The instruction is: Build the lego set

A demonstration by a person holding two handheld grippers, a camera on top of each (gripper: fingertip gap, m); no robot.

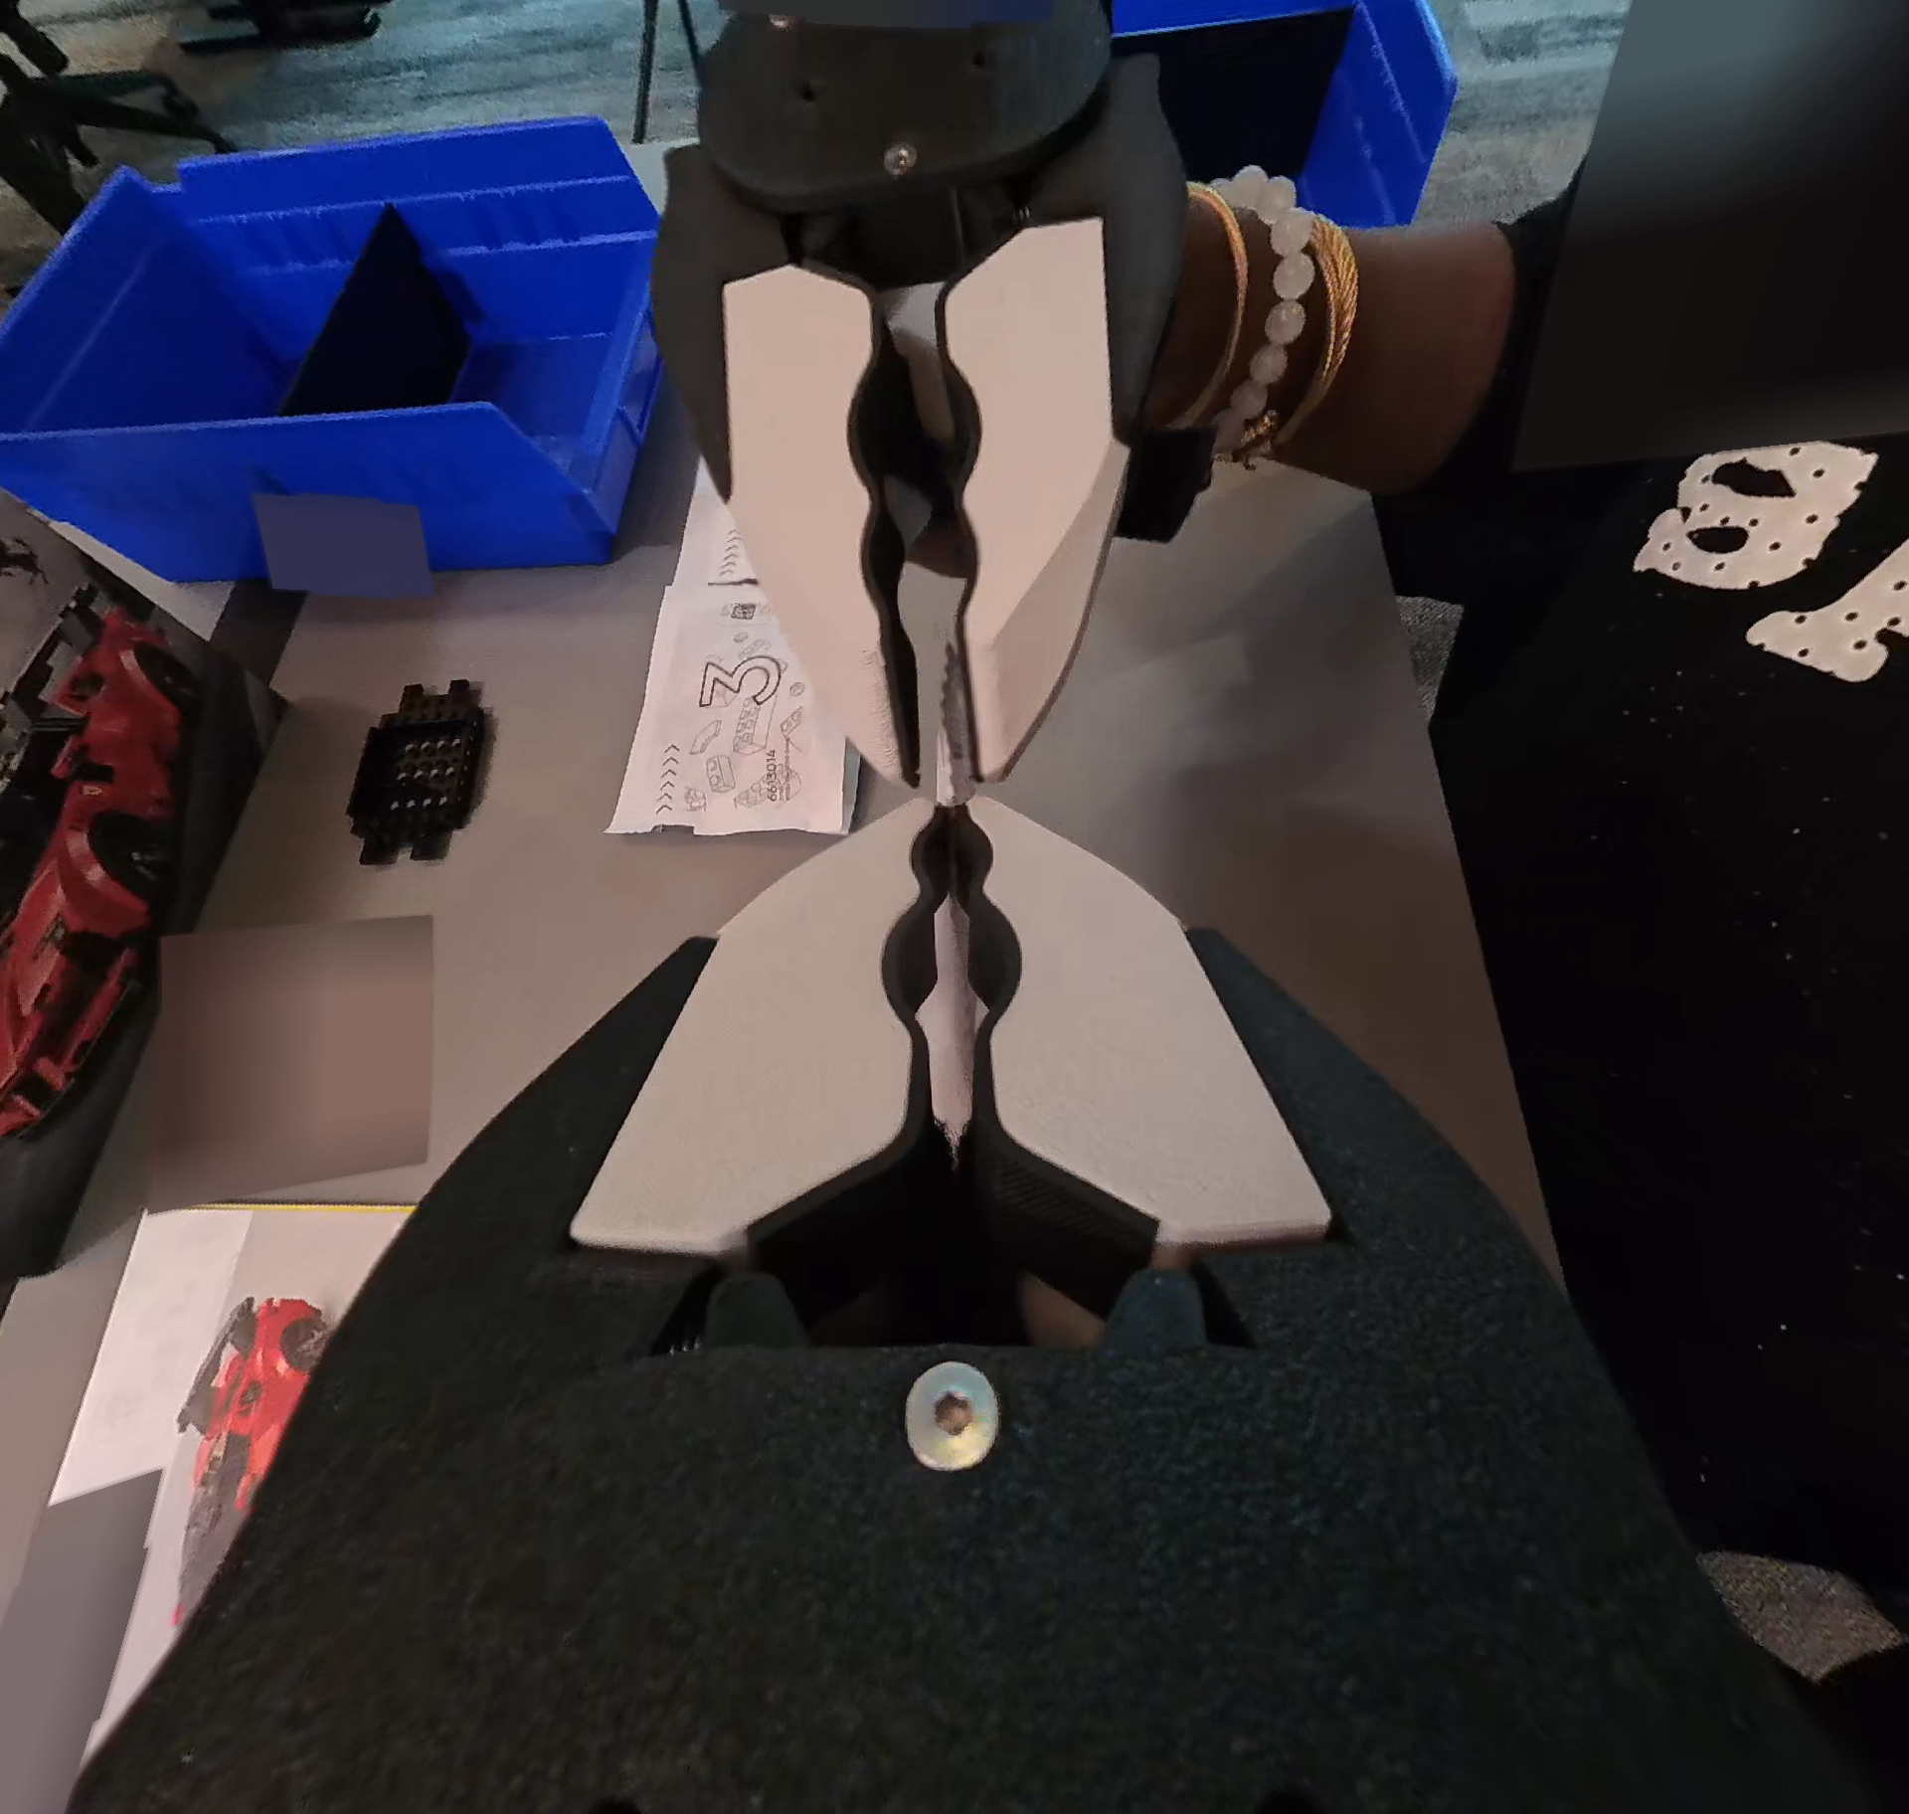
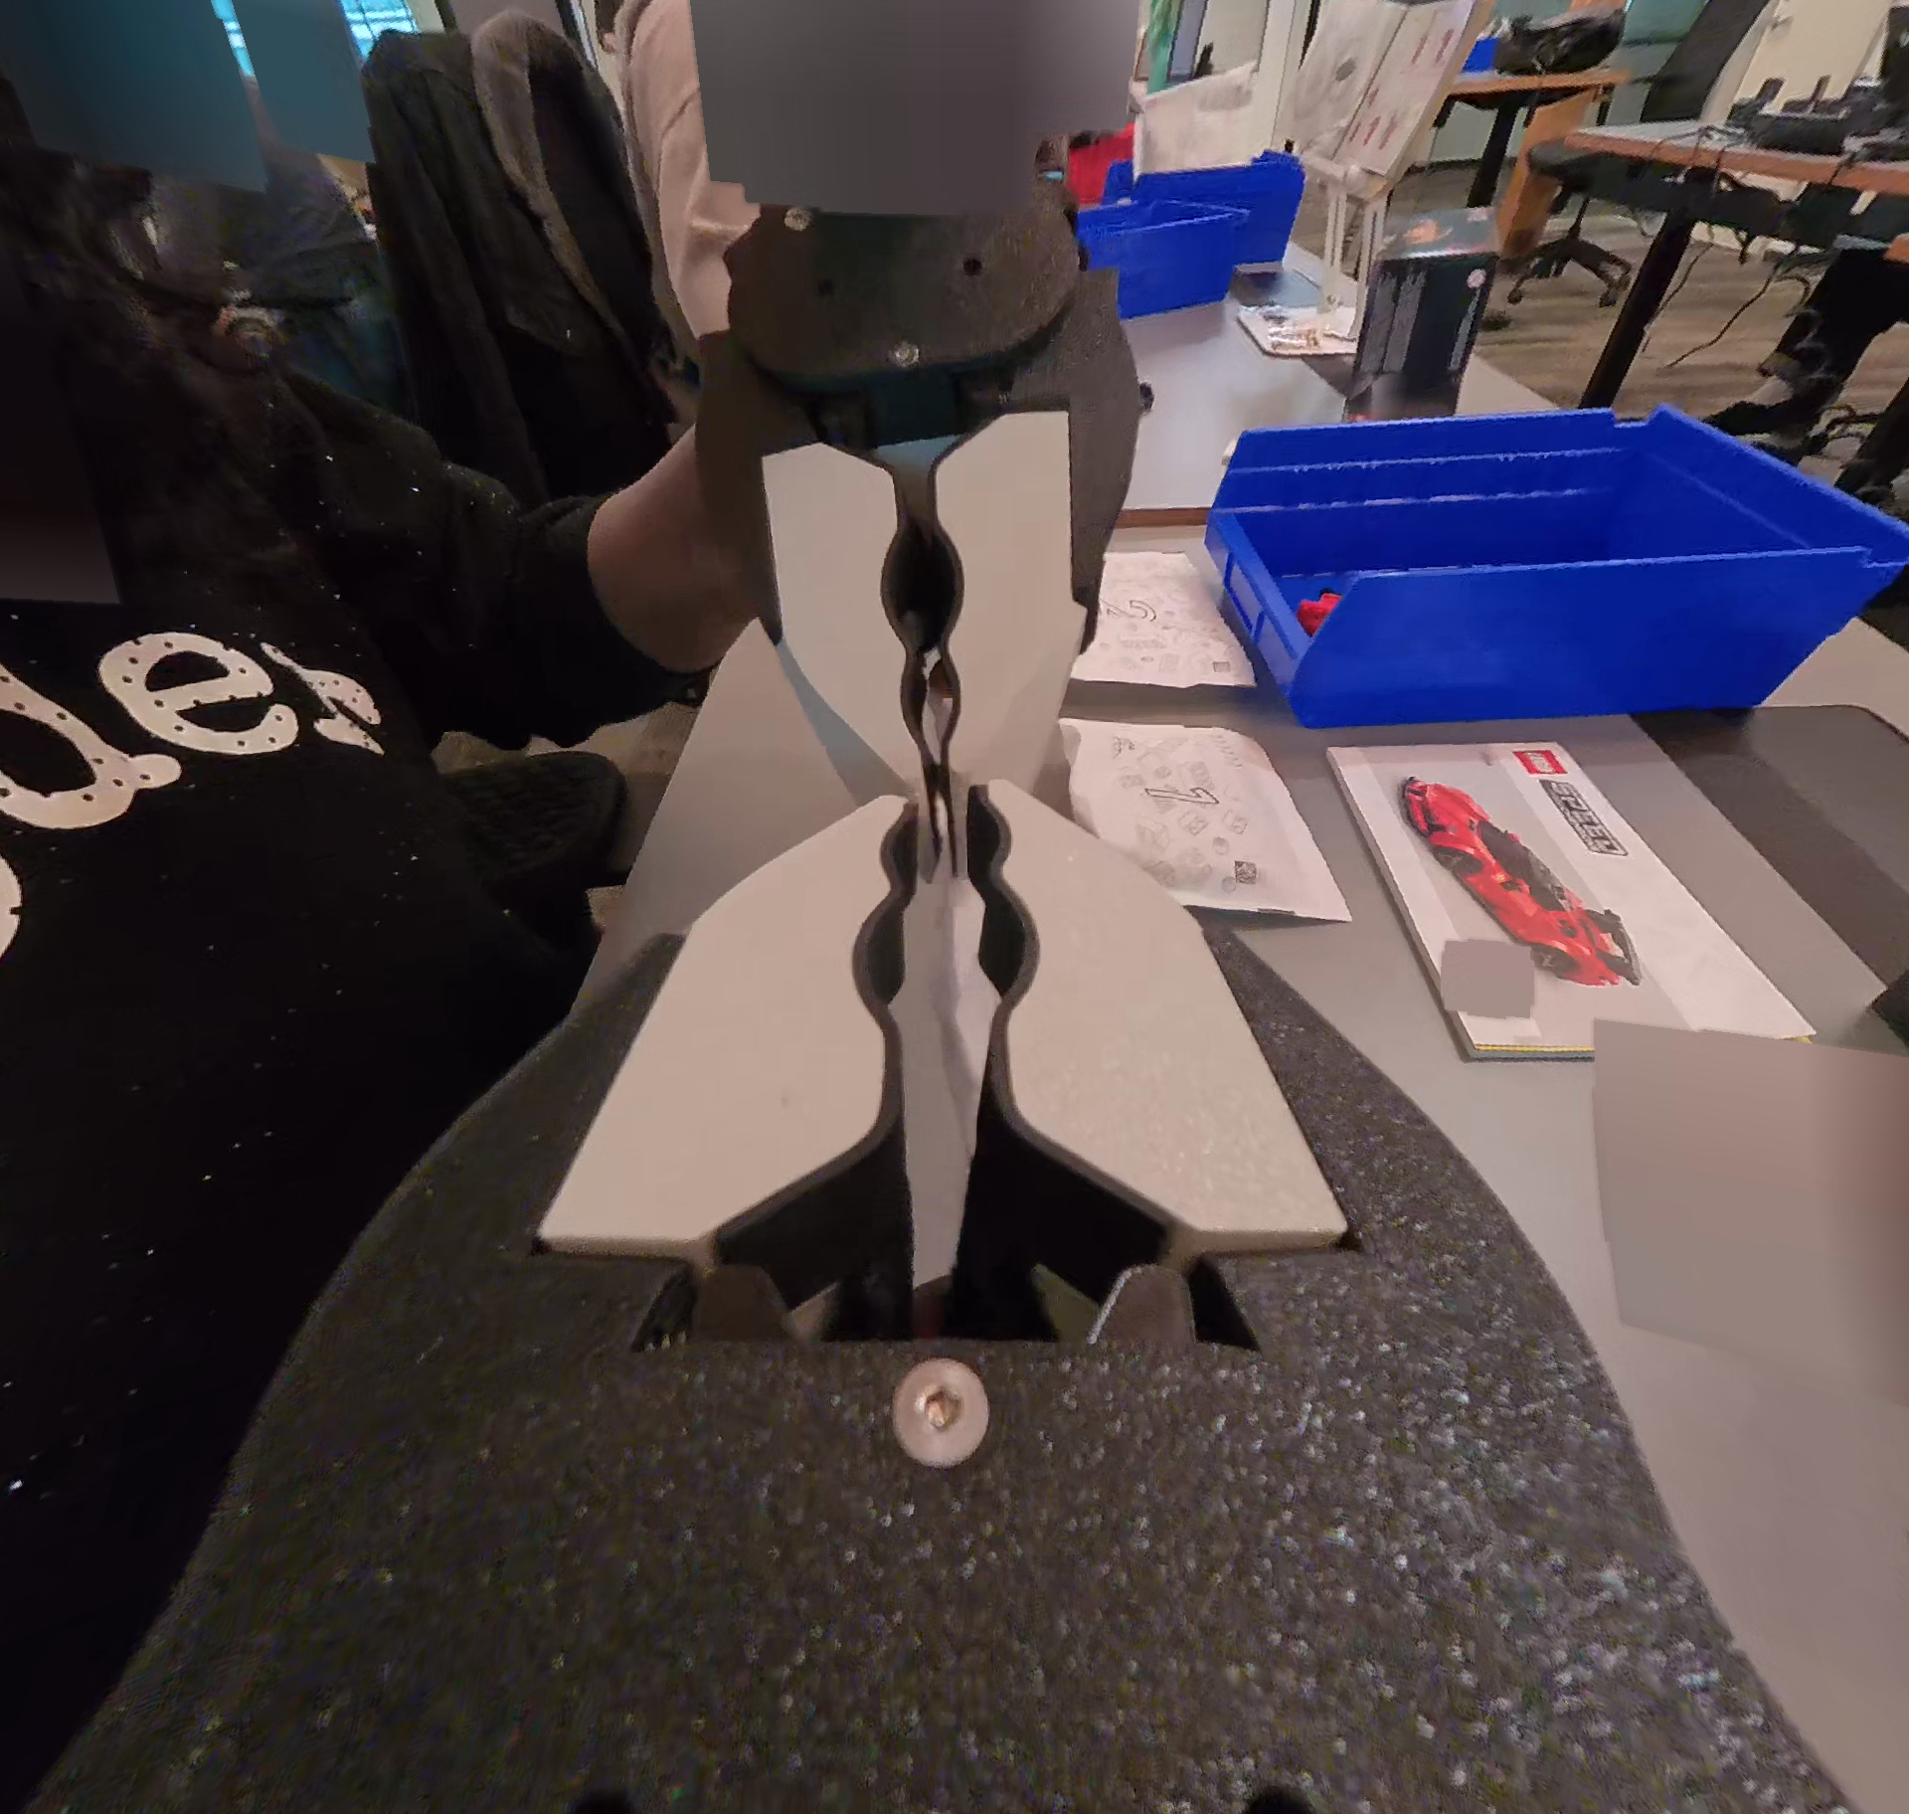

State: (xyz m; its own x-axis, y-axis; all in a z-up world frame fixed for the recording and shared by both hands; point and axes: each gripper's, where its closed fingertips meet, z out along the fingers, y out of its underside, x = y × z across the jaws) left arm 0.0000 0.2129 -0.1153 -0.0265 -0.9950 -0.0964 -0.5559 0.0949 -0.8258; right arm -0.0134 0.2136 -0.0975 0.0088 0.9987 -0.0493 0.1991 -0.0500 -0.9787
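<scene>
My tools [image 1: 945,814] are showing light grey fingers w/ black wavy inner edges, speckled black bodies. Both are pinching a white paper bag [image 1: 948,1031]. Grey tabletop [image 1: 1188,731] is carrying blue bins [image 1: 310,463], a black brick piece [image 1: 418,772], white bags w/ black line drawings [image 2: 1188,814], a booklet w/ red car [image 2: 1529,886].

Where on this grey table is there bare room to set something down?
Bare tabletop lies right of the two grippers, toward the person's black shirt. A smaller gap sits between the black brick assembly and the white paper bag. The left side is crowded: blue bin, box, booklet.
</scene>
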